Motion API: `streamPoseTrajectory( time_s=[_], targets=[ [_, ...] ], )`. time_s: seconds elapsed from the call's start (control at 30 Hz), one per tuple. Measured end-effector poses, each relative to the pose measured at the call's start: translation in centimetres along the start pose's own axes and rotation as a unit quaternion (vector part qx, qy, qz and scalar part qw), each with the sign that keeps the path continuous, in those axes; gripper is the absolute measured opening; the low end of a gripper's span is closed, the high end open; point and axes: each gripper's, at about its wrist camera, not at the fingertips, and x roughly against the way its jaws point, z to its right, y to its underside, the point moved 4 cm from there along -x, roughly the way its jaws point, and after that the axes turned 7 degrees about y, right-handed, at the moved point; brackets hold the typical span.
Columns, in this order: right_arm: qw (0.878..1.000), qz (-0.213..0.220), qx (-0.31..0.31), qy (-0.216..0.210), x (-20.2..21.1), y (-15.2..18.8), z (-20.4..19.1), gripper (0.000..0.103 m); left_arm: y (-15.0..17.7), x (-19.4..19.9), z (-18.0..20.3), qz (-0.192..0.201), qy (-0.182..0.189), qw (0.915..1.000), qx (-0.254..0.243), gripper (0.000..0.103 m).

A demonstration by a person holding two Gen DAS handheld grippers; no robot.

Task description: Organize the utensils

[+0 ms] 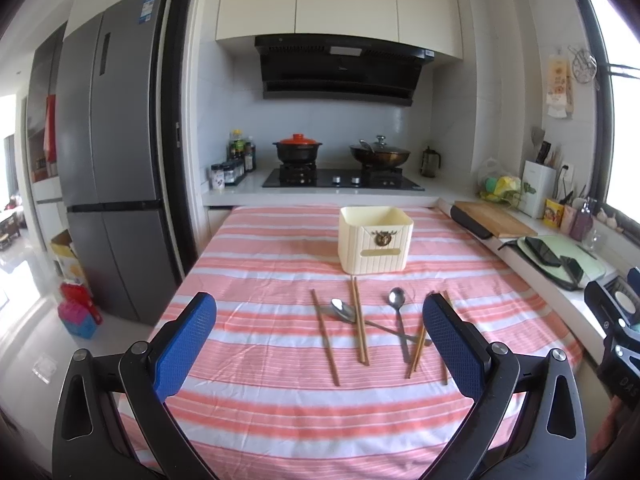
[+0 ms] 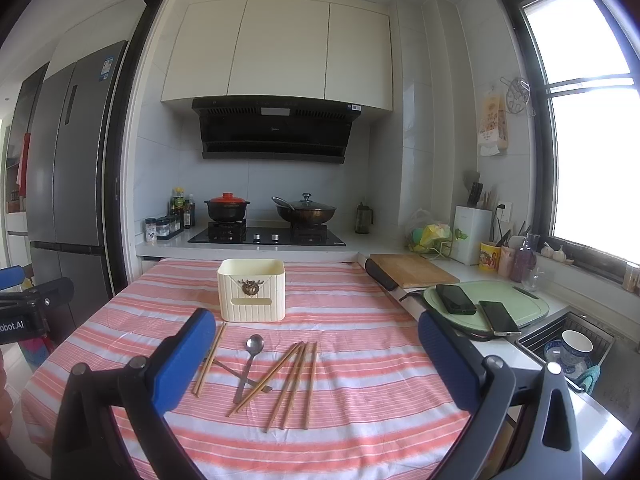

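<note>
Left wrist view: the left gripper (image 1: 320, 338) hangs spread wide and empty above a pink-striped tablecloth (image 1: 260, 400), where wooden chopsticks (image 1: 359, 322) and two crossed metal spoons (image 1: 398, 312) lie scattered just before a cream utensil box (image 1: 374, 244). Right wrist view shows the right gripper (image 2: 316, 356) equally wide, holding nothing.
</note>
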Motion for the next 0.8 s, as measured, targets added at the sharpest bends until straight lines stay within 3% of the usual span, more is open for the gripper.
streamPoseTrajectory(
  time_s=[0.8],
  targets=[
    [1.000,-0.018,-0.004,0.012,-2.0,0.5,0.6,0.103,-0.8,-3.1,-2.7,-0.006,-0.036,0.9993,0.006,0.103]
  ],
)
